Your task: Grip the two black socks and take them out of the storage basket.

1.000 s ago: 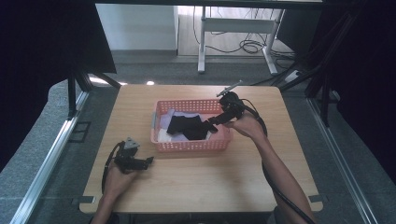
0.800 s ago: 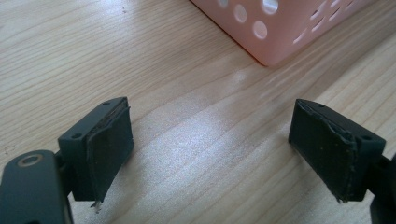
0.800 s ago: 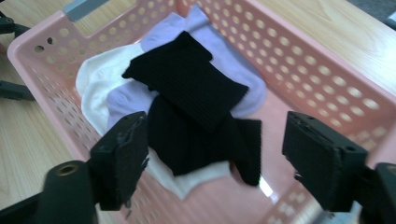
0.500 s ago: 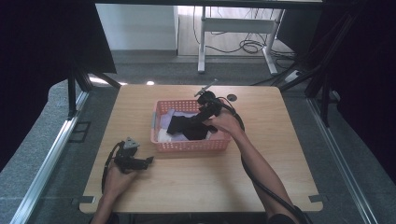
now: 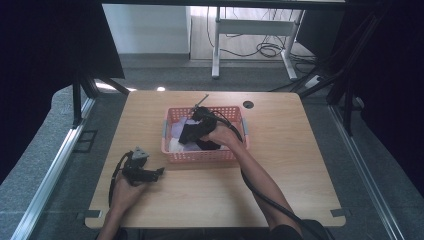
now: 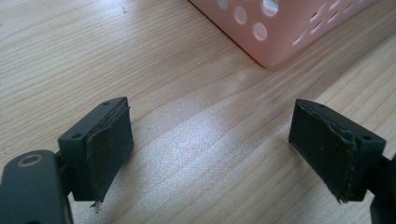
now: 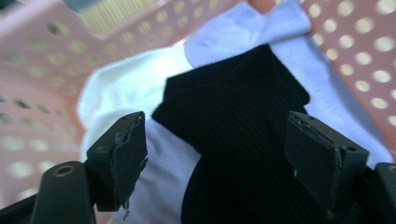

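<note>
The right gripper (image 7: 217,154) has swung into the pink basket (image 5: 202,156), fingers reopening wide over the black sock (image 7: 243,121), poised to grab; the left gripper (image 6: 210,149) rests wide open beside the basket.

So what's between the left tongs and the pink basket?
Bare wooden table: in the left gripper view, nothing lies between the open left tongs and the pink basket.

Black grippers, worn rubber pads on blocky fingers (image 7: 122,158), brass-ringed screws, trailing black cables.
</note>
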`<state>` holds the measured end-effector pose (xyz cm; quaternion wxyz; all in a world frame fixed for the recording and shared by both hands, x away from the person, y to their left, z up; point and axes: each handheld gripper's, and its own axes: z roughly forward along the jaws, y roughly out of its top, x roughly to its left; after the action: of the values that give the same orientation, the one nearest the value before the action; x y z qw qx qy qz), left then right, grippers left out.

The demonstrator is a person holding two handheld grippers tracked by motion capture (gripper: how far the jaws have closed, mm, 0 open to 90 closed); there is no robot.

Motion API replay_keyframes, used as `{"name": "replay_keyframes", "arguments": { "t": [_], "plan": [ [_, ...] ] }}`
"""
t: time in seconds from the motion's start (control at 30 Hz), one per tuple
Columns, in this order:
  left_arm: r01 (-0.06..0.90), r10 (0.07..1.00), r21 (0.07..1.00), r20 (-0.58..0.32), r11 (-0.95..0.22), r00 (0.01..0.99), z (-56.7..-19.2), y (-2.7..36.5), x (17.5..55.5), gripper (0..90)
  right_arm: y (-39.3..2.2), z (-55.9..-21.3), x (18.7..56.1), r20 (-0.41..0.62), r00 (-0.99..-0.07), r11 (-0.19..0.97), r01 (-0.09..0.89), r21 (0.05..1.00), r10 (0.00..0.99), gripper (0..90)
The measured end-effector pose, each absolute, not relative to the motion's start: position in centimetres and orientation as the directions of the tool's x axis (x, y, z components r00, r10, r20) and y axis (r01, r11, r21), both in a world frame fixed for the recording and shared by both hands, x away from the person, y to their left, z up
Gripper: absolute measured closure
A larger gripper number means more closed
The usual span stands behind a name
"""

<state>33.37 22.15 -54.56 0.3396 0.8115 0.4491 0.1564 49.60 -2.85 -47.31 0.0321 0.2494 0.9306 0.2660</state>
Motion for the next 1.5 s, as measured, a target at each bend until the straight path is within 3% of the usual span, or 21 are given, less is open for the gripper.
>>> {"name": "replay_keyframes", "arguments": {
  "t": [0.1,0.27,0.37,1.5],
  "plan": [
    [0.623,0.835,0.692,-0.053,-0.365,0.548,-54.6,22.2,33.4,13.4,-2.4,-48.2,49.9,0.035,-0.882,0.767,0.427,0.48,0.469,32.9],
    [0.623,0.835,0.693,-0.054,-0.364,0.548,-54.6,22.2,33.4,13.4,-2.2,-49.0,50.0,0.016,-0.878,0.785,0.436,0.441,0.478,69.8],
    [0.623,0.835,0.693,-0.055,-0.363,0.548,-54.6,22.2,33.4,13.4,-2.4,-48.3,49.8,0.026,-0.876,0.769,0.436,0.467,0.481,81.3],
    [0.621,0.837,0.69,-0.042,-0.371,0.545,-54.6,22.0,33.4,13.4,-7.7,-37.2,48.8,0.035,-0.859,0.66,0.418,0.625,0.511,84.3]
  ]
}}
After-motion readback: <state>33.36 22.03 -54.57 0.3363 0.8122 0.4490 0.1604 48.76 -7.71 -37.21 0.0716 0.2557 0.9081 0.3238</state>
